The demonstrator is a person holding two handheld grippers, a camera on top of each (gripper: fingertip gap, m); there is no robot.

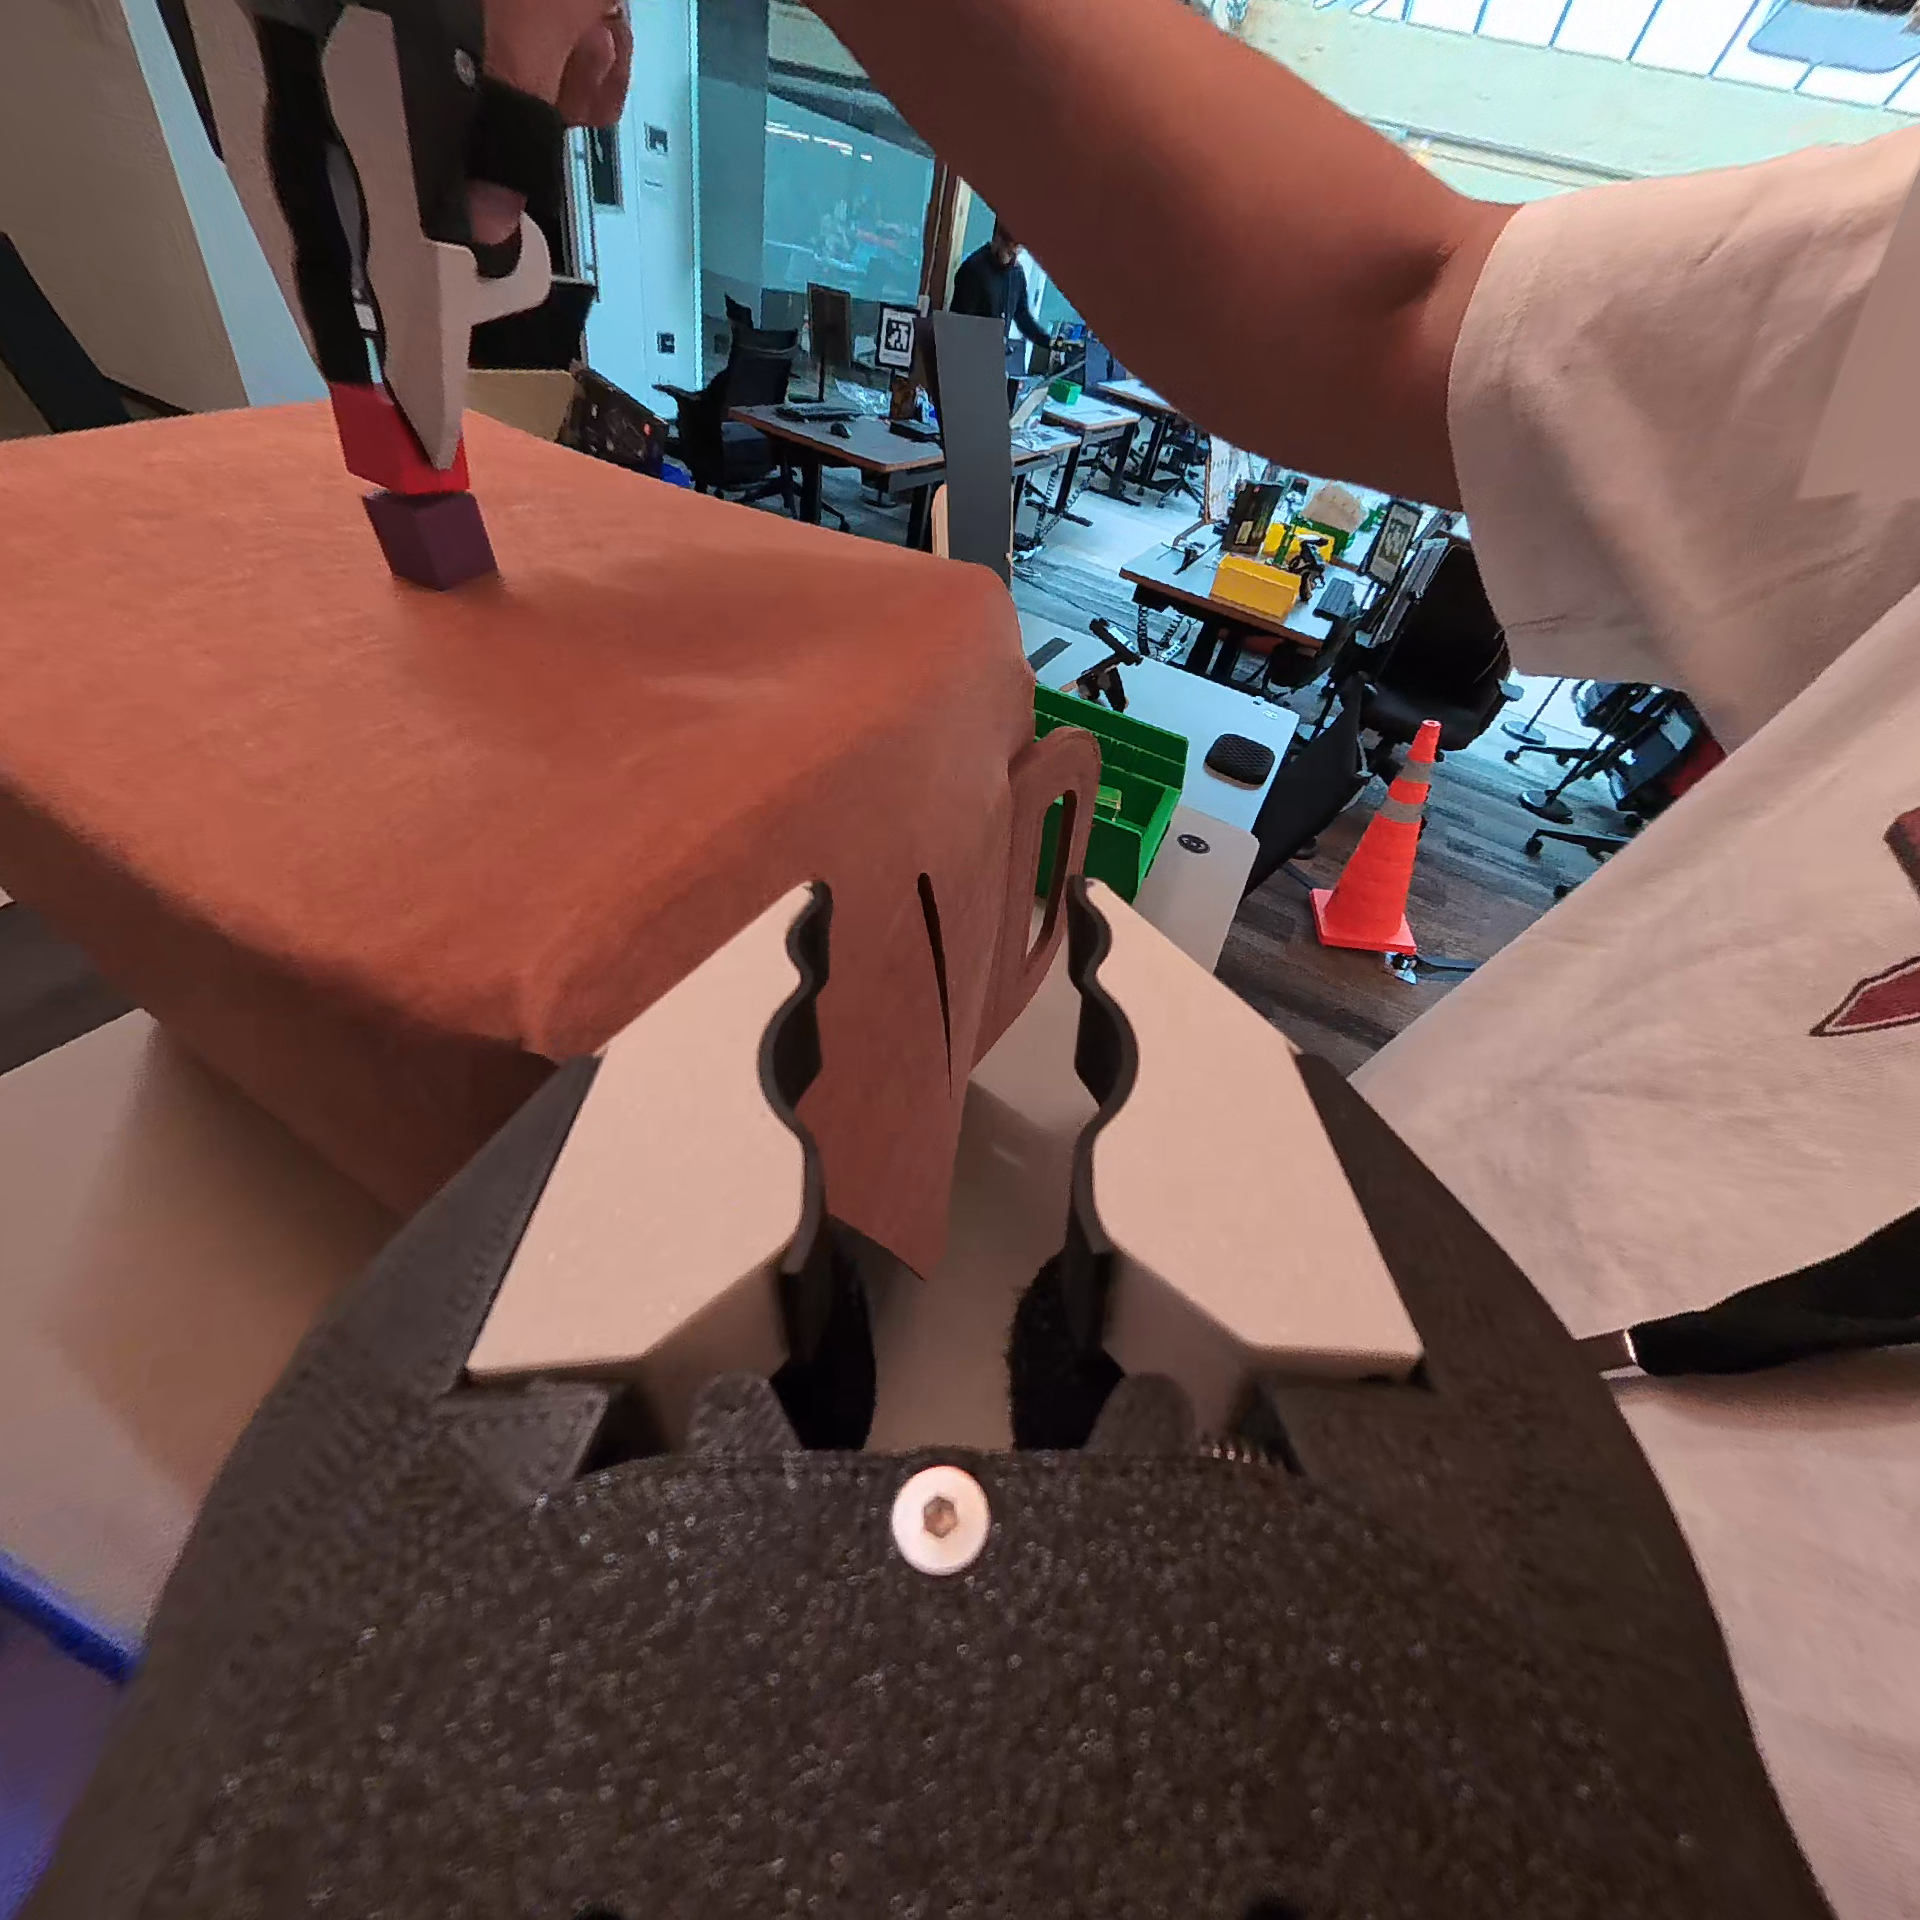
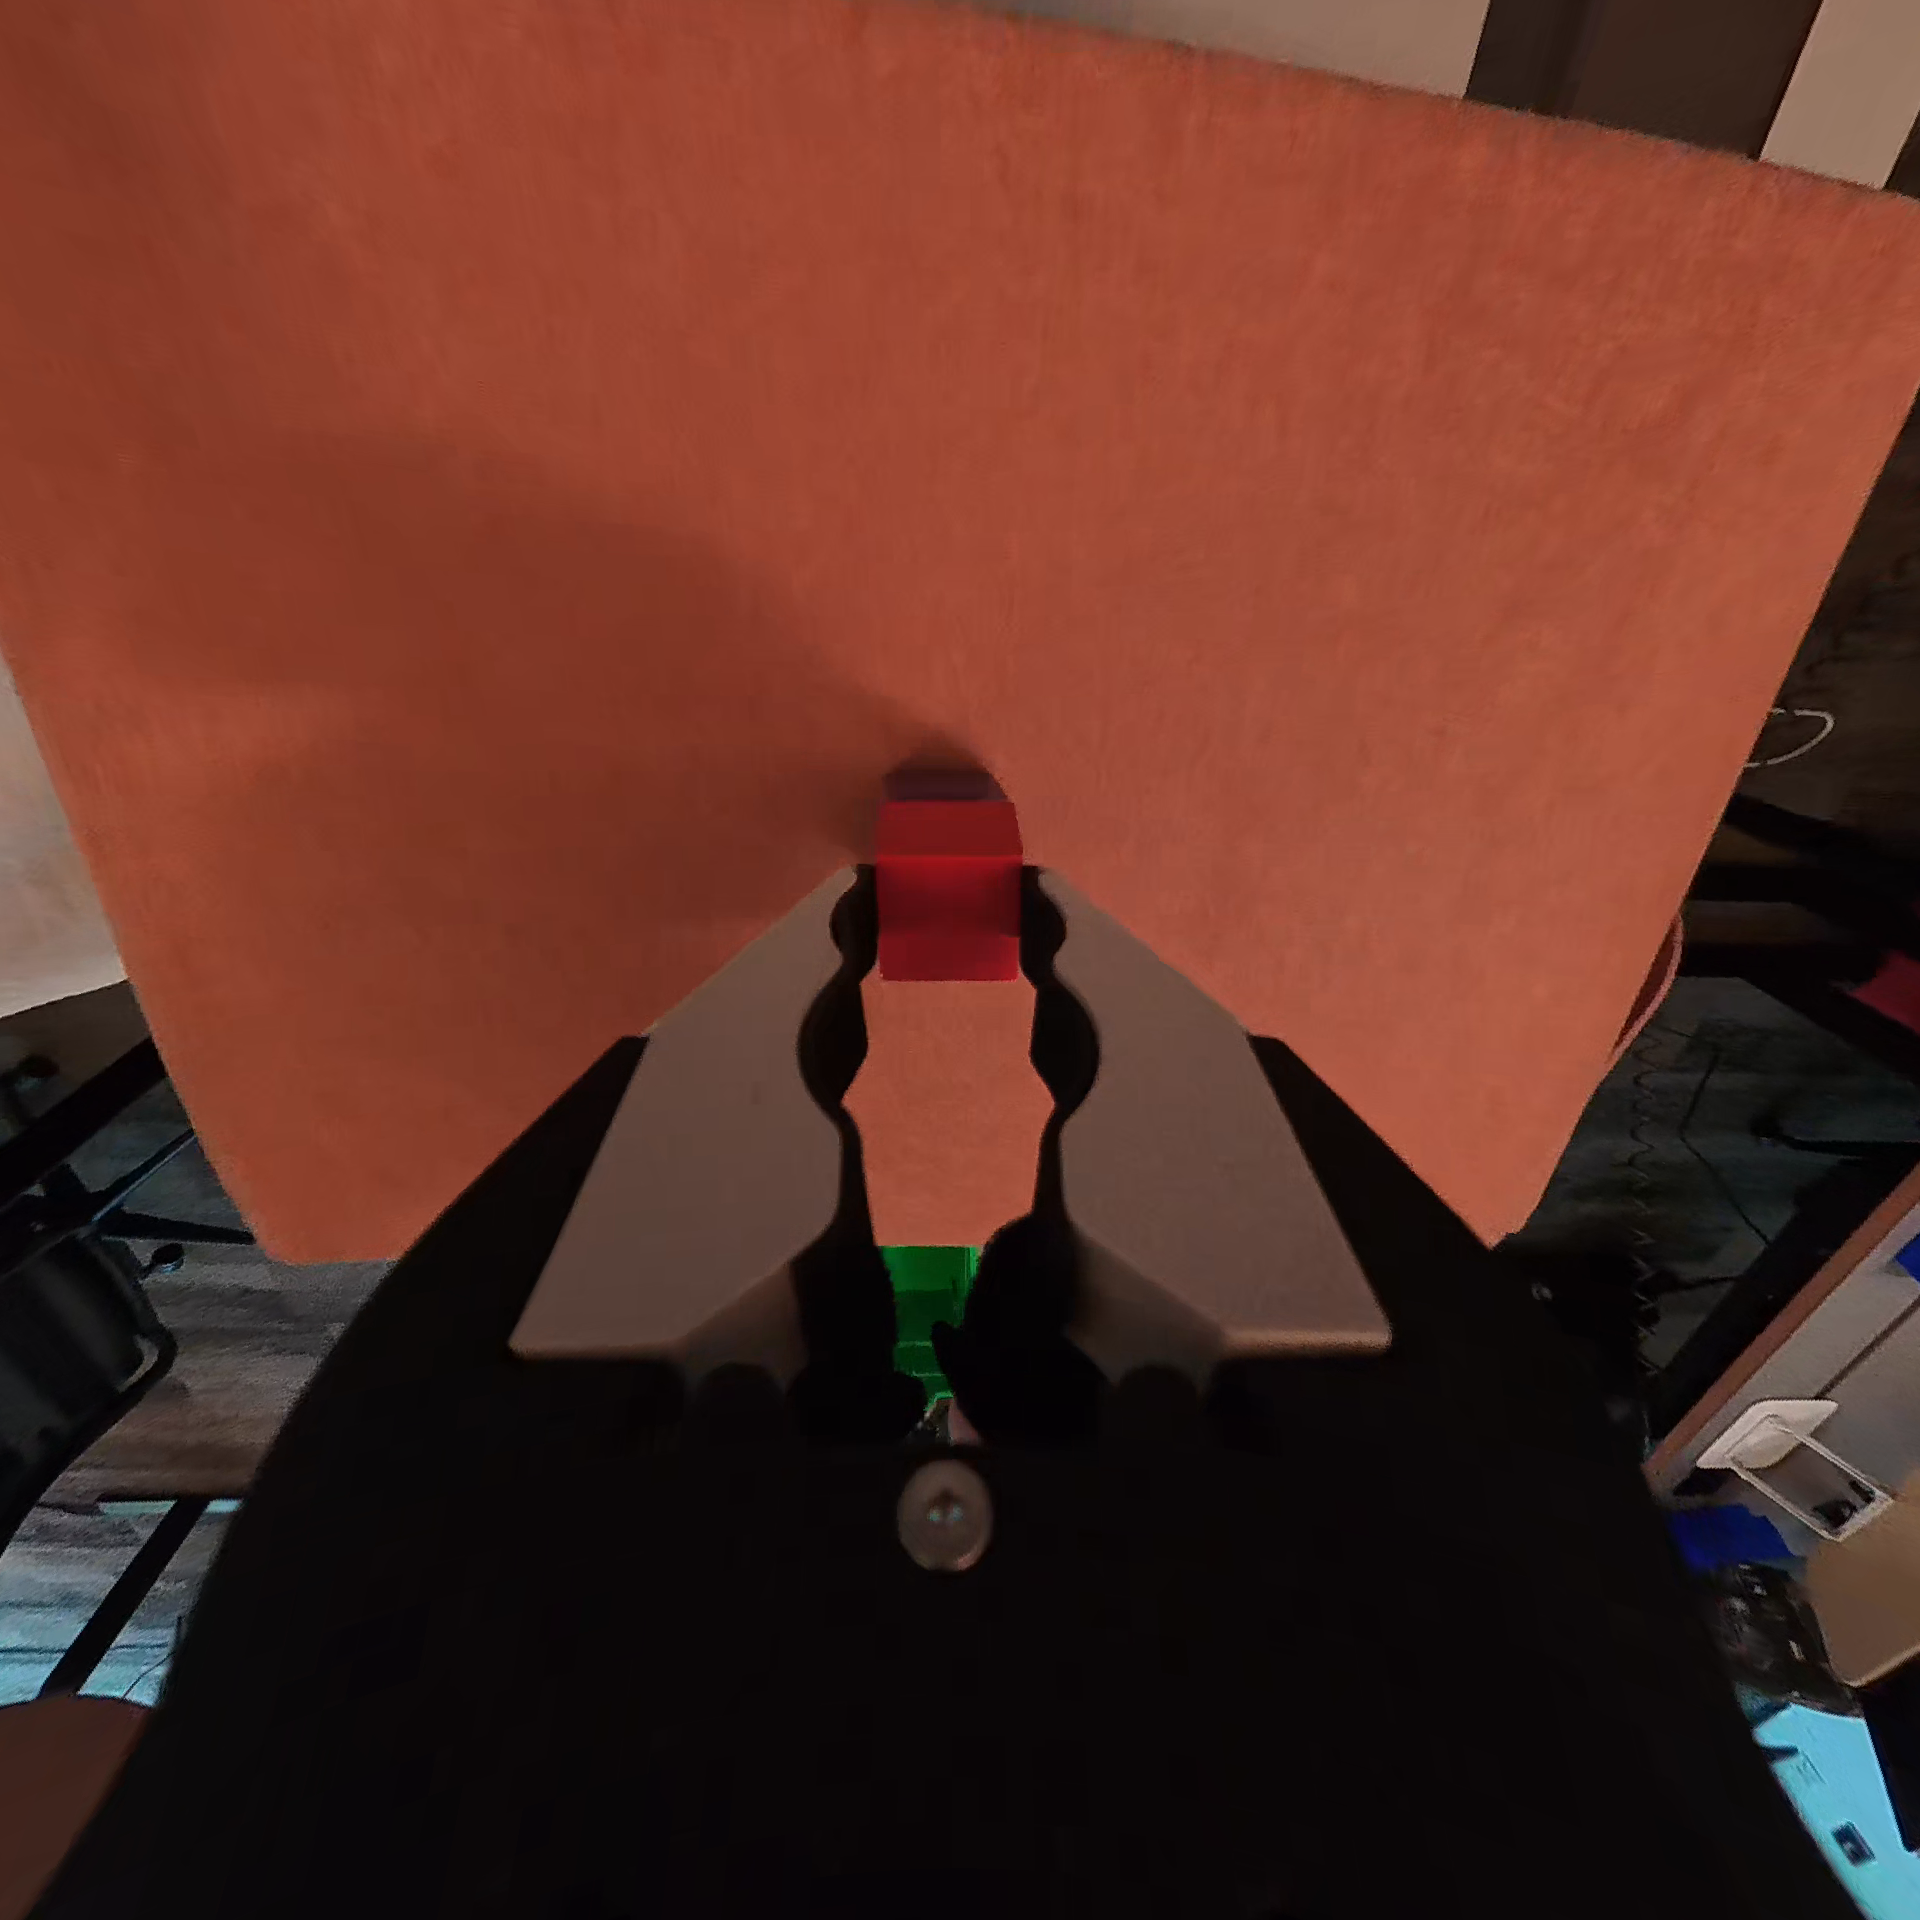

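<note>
A red block [image 2: 943,902] is clamped between the fingertips of the right gripper [image 2: 945,914], whose fingers are closed only as far as the width of the block allows. Directly beneath the red block a purple block [image 1: 429,538] is seen, resting on an orange cloth [image 1: 436,748] that is spread flat over a raised surface. In the left wrist view the red block is shown just above the purple block, with its lower face at or almost at the purple block's top; whether the two are touching cannot be told. In the right wrist view only a thin strip of the purple block is visible past the far edge of the red block.

The left gripper [image 1: 945,1039] is held at the near corner of the orange cloth, well apart from the purple block. Its fingers are parted, and a hanging flap of the cloth is seen between them, lying against the left finger [image 1: 665,1143]; the right finger is not touched by it, so no firm hold is shown.

A person's arm [image 1: 1195,239] in a white sleeve is stretched above the cloth toward the right gripper. Beyond the cloth's far corner, a green bin [image 1: 1127,805] and an orange traffic cone [image 1: 1387,847] are seen, with desks and chairs behind them.
</note>
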